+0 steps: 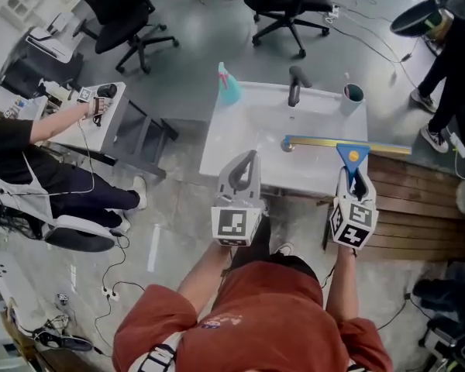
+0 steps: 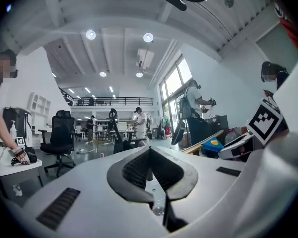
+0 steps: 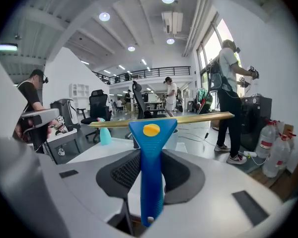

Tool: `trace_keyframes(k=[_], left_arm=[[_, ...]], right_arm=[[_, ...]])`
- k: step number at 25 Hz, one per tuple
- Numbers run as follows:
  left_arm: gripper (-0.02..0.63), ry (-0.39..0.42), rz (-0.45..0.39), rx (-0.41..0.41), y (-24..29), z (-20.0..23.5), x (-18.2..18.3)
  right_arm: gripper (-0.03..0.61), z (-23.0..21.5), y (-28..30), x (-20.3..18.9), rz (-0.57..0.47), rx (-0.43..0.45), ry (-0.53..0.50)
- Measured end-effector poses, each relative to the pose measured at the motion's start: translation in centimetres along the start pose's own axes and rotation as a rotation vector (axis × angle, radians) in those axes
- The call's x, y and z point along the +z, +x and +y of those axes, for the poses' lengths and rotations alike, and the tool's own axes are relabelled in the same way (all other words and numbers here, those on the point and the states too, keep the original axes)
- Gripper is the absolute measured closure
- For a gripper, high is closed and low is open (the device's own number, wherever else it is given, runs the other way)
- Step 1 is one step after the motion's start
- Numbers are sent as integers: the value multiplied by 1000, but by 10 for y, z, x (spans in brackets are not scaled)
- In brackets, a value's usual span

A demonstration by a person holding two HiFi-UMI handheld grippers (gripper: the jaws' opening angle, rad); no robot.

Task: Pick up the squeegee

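Note:
The squeegee (image 1: 351, 158) has a blue handle with a yellow dot and a long brass blade bar (image 1: 349, 144). My right gripper (image 1: 356, 183) is shut on the blue handle and holds it above the white table (image 1: 248, 130). In the right gripper view the squeegee (image 3: 151, 152) stands upright between the pads, and its blade bar (image 3: 161, 119) runs level across the top. My left gripper (image 1: 246, 169) hovers over the table's near edge, shut with nothing in it. In the left gripper view the left gripper (image 2: 149, 155) shows its pads meeting at the tips.
On the table stand a teal spray bottle (image 1: 228, 85), a dark faucet-like post (image 1: 296, 85) and a white cup (image 1: 352, 97). A wooden pallet (image 1: 418, 208) lies to the right. Office chairs (image 1: 116, 10) stand behind. A seated person (image 1: 31, 142) is at left, and another person (image 1: 449, 68) stands at right.

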State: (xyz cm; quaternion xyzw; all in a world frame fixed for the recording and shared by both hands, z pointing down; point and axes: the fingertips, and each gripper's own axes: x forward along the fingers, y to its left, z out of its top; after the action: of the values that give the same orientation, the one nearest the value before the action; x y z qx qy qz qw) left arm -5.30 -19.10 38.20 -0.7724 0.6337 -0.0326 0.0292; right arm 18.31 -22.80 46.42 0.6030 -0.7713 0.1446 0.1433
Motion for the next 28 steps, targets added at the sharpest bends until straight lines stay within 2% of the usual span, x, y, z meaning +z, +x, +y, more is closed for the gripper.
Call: trace_keyframes(k=[5, 14, 21, 28], left_arm=[[600, 1, -88, 10, -6, 2, 31], [600, 51, -259, 39, -19, 6, 91], [600, 104, -325, 79, -23, 8, 123], [600, 124, -365, 103, -31, 16, 135]], right_arm=[[446, -3, -21, 39, -107, -11, -6], [446, -8, -54, 100, -308, -37, -11], [446, -14, -81, 147, -475, -64, -50], [446, -13, -90, 159, -550, -55, -74]])
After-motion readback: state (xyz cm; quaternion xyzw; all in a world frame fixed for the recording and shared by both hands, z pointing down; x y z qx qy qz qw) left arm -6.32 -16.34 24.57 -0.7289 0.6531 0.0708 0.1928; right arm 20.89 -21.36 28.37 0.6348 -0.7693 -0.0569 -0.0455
